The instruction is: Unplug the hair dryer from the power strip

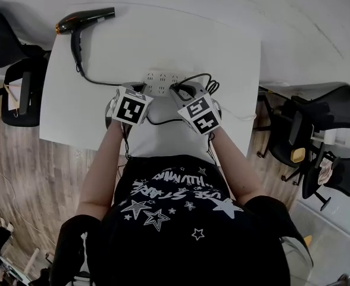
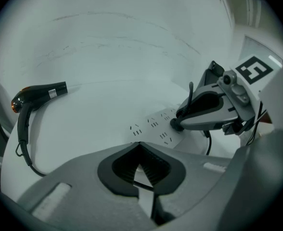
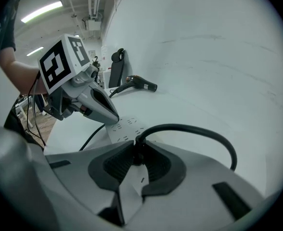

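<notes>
Grips the plug [image 3: 139,139] tight in the right gripper [image 3: 134,153] at the power strip [image 3: 123,128], likely to pull it out. Presses the closed left gripper [image 2: 140,144] on the strip to hold it down, with the hair dryer [image 1: 83,21] well apart

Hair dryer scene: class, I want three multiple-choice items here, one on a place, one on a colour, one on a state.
1. Where is the hair dryer?
A. the table's far left corner
B. a drawer
C. a shelf

2. What colour is the power strip?
A. black
B. white
C. red

3. What does the right gripper hold?
A. nothing
B. the plug
C. the dryer

Answers: 1 A, it lies there in the head view. 2 B, white like the table. 3 B, its jaws are shut on the black plug.
</notes>
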`<state>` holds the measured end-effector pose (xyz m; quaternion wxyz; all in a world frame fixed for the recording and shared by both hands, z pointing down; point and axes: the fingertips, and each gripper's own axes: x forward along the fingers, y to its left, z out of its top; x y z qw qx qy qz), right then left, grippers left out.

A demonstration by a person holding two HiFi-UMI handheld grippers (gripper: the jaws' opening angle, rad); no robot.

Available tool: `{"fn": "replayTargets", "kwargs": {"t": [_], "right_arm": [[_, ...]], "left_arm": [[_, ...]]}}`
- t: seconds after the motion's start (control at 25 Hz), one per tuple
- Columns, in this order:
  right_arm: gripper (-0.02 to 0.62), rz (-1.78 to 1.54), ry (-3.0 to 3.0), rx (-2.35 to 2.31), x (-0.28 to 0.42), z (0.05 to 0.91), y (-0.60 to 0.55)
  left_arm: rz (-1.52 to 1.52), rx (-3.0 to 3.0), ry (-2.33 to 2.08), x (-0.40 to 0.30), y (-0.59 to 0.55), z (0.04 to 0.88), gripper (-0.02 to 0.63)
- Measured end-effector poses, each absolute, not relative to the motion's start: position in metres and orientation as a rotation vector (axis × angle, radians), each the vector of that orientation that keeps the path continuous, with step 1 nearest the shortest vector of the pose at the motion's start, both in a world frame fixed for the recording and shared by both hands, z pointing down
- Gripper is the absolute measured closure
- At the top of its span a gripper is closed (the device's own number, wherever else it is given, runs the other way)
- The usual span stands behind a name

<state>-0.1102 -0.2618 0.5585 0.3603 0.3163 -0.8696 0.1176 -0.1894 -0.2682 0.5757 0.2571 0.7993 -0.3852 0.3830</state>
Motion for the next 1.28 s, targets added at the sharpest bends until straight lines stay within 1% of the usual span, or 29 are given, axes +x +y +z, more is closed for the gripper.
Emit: {"fn": "replayTargets", "kwargs": {"t": [0.32,0.76,0.84,0.96,1.04,1.12,1.28], "right_arm": [[0.525,0.304,-2.290,0.796,-0.110,0.558,-0.264],[0.525,0.484,-2.374,0.794,-0.107,0.558,-0.269],[0.525,0.407,-2.345,0.794,-0.108,0.557,-0.267],[0.526,0.146,-2.262,0.748,-0.114,0.555,-0.261],[0.528,0.054,-2.247,0.727,-0.117,0.554,-0.258],[0.528,0.107,-2.274,0.744,-0.115,0.555,-0.259],[0.525,0.416,-2.372,0.834,-0.107,0.555,-0.268]], "left_arm": [[1.075,2.170,-1.042,-0.189,-0.270,0.574,0.598],[1.080,2.158,-1.043,-0.190,-0.270,0.576,0.598],[1.075,2.155,-1.044,-0.189,-0.270,0.575,0.598],[1.082,2.154,-1.057,-0.188,-0.271,0.574,0.598],[1.087,2.150,-1.064,-0.189,-0.270,0.575,0.598],[1.091,2.151,-1.064,-0.189,-0.271,0.575,0.598],[1.088,2.160,-1.068,-0.189,-0.270,0.575,0.598]]}}
